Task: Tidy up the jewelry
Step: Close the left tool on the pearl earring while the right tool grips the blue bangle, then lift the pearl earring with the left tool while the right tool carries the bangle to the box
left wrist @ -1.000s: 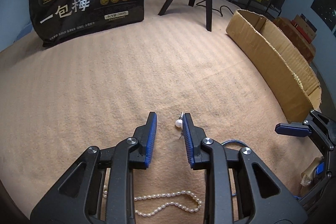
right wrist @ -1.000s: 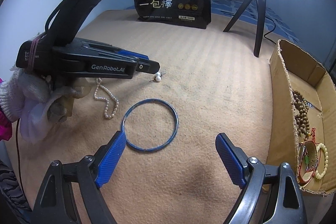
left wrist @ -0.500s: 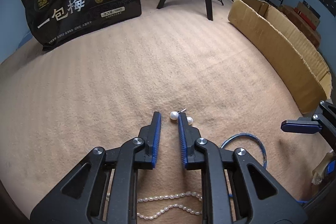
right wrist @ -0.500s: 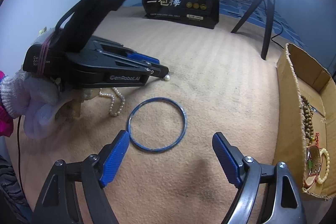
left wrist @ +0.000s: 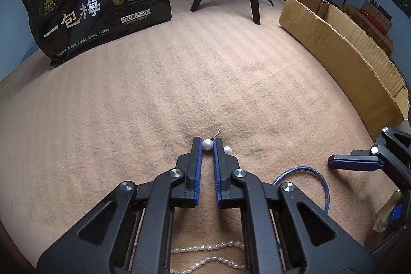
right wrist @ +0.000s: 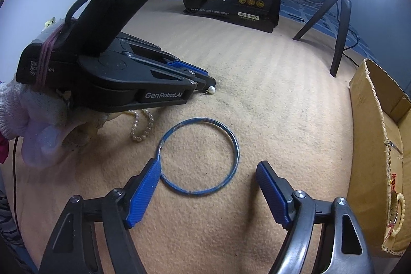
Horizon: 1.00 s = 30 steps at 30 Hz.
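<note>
Near the middle of the tan blanket, the left tool is clenched on a pearl earring. Next, I judge: lift it carefully toward the cardboard box at right. The right tool hangs released above the blue bangle.

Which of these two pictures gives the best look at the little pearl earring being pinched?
The left wrist view: the pearl earring sits dead centre between the left gripper fingertips, its post poking out ahead, with a second pearl beside it. The right wrist view shows only one small white pearl at the gripper's tip; the pinched one is hidden.
</note>
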Available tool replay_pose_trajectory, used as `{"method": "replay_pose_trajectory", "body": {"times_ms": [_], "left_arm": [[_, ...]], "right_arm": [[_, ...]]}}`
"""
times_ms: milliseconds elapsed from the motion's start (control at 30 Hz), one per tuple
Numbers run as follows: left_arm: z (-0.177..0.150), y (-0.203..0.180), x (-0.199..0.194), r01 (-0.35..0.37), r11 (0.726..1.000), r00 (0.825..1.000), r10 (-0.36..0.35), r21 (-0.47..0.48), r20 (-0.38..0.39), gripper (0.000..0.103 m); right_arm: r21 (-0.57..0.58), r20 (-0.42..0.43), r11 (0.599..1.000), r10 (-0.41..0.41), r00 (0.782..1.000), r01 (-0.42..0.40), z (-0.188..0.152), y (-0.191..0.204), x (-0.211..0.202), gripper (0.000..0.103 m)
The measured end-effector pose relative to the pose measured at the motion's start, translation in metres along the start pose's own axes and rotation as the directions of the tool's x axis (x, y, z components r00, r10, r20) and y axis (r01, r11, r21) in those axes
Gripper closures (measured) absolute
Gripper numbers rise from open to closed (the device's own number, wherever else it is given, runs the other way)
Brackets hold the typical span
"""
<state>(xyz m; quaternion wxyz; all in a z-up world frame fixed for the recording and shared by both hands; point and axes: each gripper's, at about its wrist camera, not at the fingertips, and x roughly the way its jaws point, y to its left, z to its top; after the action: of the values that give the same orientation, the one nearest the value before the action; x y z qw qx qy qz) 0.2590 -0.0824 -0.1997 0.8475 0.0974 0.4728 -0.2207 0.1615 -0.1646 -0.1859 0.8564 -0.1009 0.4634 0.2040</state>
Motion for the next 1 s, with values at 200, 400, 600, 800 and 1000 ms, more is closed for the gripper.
{"method": "replay_pose_trajectory", "body": {"times_ms": [200, 400, 600, 800, 1000], "left_arm": [[-0.001, 0.001, -0.001, 0.000, 1.000, 1.000, 0.000, -0.004, 0.001, 0.096], [-0.001, 0.003, -0.001, 0.004, 1.000, 1.000, -0.004, -0.018, 0.001, 0.096], [-0.002, 0.006, -0.002, 0.011, 0.999, 1.000, -0.011, -0.043, 0.001, 0.097], [-0.002, 0.006, -0.004, 0.003, 0.999, 1.000, -0.003, -0.046, 0.001, 0.097], [-0.004, 0.009, -0.011, -0.009, 0.998, 1.000, 0.009, -0.060, 0.004, 0.097]], "right_arm": [[-0.030, -0.011, 1.000, 0.000, 1.000, 0.000, 0.002, 0.007, 0.004, 0.023], [-0.060, -0.025, 0.998, -0.020, 0.999, 0.019, 0.003, 0.011, 0.009, 0.023], [-0.057, -0.023, 0.998, -0.008, 1.000, 0.007, 0.004, 0.011, 0.007, 0.030], [-0.050, -0.009, 0.999, -0.009, 1.000, 0.008, 0.004, 0.008, 0.002, 0.030], [-0.039, 0.005, 0.999, -0.016, 1.000, 0.016, 0.004, 0.004, -0.004, 0.031]]}}
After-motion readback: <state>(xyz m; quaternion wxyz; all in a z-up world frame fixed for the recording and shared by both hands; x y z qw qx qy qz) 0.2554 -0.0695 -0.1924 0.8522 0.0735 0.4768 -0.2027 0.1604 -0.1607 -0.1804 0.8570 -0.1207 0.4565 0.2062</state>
